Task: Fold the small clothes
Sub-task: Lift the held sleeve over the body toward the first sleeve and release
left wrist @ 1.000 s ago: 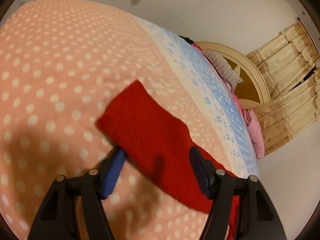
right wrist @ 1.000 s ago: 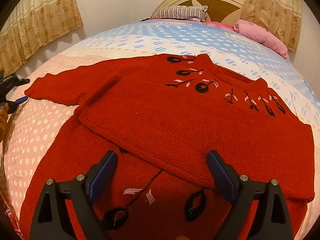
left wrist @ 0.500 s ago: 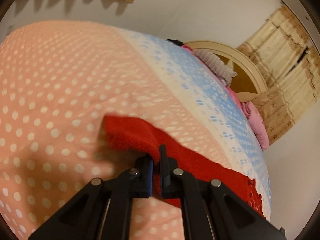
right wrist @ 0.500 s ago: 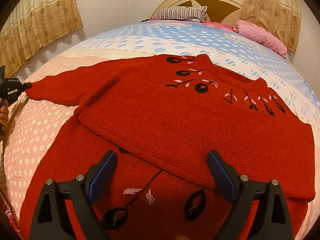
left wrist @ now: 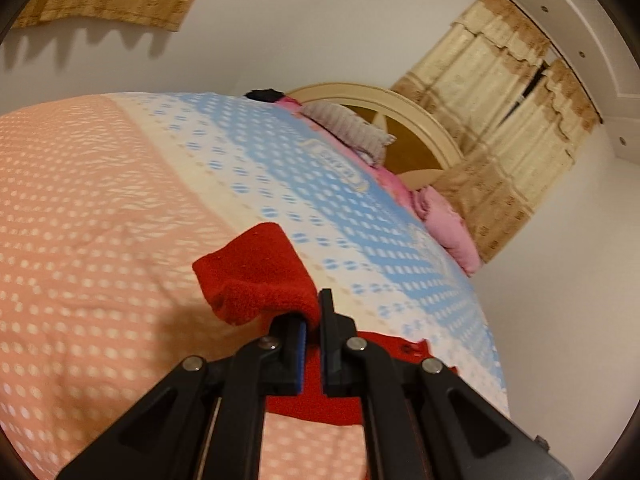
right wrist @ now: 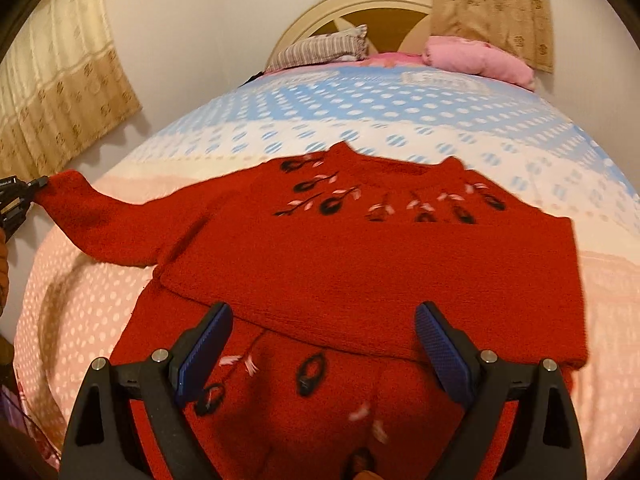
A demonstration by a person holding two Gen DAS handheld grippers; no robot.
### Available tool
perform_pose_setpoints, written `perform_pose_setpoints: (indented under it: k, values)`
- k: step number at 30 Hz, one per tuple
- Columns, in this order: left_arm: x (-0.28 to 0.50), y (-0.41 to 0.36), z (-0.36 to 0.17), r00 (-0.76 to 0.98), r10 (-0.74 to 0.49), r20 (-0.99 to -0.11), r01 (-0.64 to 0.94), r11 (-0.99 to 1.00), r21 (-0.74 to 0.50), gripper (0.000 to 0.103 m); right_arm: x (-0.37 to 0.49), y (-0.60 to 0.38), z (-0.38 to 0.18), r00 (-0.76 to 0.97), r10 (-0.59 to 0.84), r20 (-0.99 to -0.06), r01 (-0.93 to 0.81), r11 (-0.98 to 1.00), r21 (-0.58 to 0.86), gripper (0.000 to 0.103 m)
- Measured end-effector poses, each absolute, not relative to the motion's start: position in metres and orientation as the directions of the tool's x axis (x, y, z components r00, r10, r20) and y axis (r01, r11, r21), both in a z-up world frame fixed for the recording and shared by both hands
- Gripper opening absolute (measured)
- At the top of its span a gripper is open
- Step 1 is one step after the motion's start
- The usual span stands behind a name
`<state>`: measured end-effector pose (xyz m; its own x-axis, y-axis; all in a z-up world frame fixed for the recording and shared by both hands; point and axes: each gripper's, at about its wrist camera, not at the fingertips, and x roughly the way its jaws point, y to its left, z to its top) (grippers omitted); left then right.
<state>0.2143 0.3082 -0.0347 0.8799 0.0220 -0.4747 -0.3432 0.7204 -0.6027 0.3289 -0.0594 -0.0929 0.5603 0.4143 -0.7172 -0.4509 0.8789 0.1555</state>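
Observation:
A red knitted sweater (right wrist: 360, 248) with black and pink embroidery lies on the bed, one sleeve folded across its chest. My left gripper (left wrist: 313, 320) is shut on the cuff of the other sleeve (left wrist: 256, 276) and holds it lifted off the bedspread; in the right wrist view that sleeve (right wrist: 100, 220) stretches up to the left gripper (right wrist: 28, 194) at the far left. My right gripper (right wrist: 320, 344) is open and empty, hovering over the sweater's lower front.
The bed has a pink dotted spread (left wrist: 80, 220) and a blue dotted part (right wrist: 400, 112). A striped pillow (right wrist: 320, 48), a pink bundle (right wrist: 480, 60) and the headboard (right wrist: 360, 4) are at the far end. Curtains (right wrist: 52, 92) hang on the wall.
My left gripper closed on the sleeve cuff and has lifted it off the bed. My right gripper has tilted and moved a little over the sweater, still open.

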Motion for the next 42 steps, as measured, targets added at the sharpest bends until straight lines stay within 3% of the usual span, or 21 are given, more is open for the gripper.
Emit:
perform_pose_setpoints:
  k: [17, 31, 35, 42]
  values:
    - [0.269, 0.220, 0.003, 0.903, -0.135, -0.408, -0.180, 0.743, -0.645, 0.004, 0.289, -0.134, -0.077, 0.588, 0.425, -0.688, -0.403, 0.892, 0.207, 0.093]
    - [0.330, 0.106, 0.019, 0.864, -0.335, -0.375, 0.003, 0.749, -0.662, 0.004, 0.275, -0.159, -0.085, 0.586, 0.431, -0.686, -0.372, 0.895, 0.245, 0.093]
    - [0.339, 0.072, 0.011, 0.848, -0.356, -0.394, 0.029, 0.772, -0.635, 0.004, 0.274, -0.168, -0.094, 0.584, 0.428, -0.690, -0.343, 0.900, 0.268, 0.093]
    - [0.352, -0.002, -0.031, 0.814, -0.315, -0.489, 0.058, 0.880, -0.471, 0.004, 0.271, -0.179, -0.113, 0.570, 0.418, -0.707, -0.298, 0.907, 0.296, 0.093]
